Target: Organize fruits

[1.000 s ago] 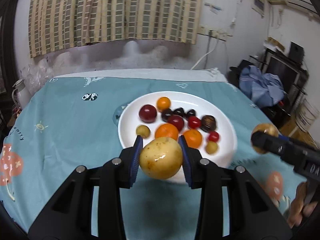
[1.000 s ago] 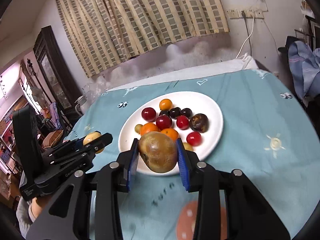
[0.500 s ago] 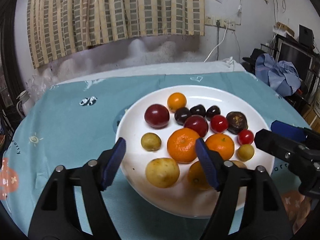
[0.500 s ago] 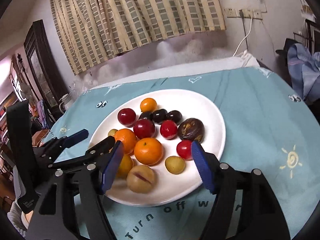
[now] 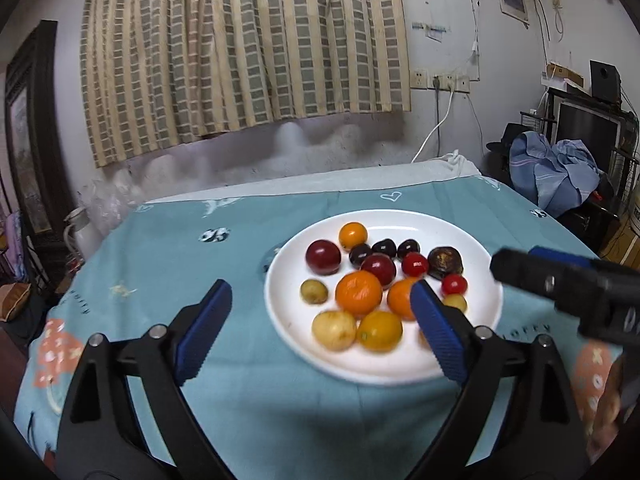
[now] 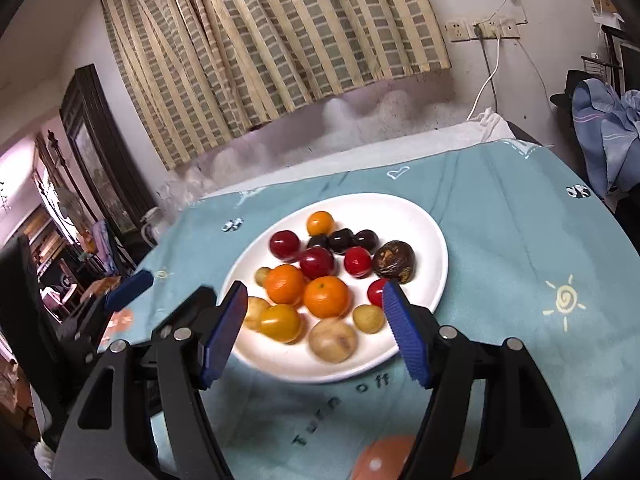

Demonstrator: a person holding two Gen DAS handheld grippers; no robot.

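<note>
A white plate [image 5: 296, 320] [image 6: 434, 240] on the teal tablecloth holds several fruits: oranges [image 5: 358, 293] [image 6: 326, 296], dark red plums [image 5: 323, 257] [image 6: 284, 245], cherry tomatoes, dark cherries and a brown passion fruit [image 5: 445, 262] [image 6: 394, 266]. A yellow potato-like fruit [image 5: 334, 329] lies at the plate's front, a tan one [image 6: 333, 339] beside it. My left gripper [image 5: 320, 330] is open and empty, above the plate's near edge. My right gripper [image 6: 316, 332] is open and empty, also over the near edge. The right gripper shows in the left wrist view [image 5: 560, 288].
The round table has a teal cartoon-print cloth [image 5: 160, 248] [image 6: 540, 248]. Striped curtains [image 5: 240, 52] hang behind. A blue cloth pile [image 5: 556, 172] and a dark cabinet stand to the right. A dark wooden cabinet [image 6: 100, 152] stands at the left.
Both grippers opened and let their fruits go onto the plate's front, then drew back and up. The jaws are now wider apart.
</note>
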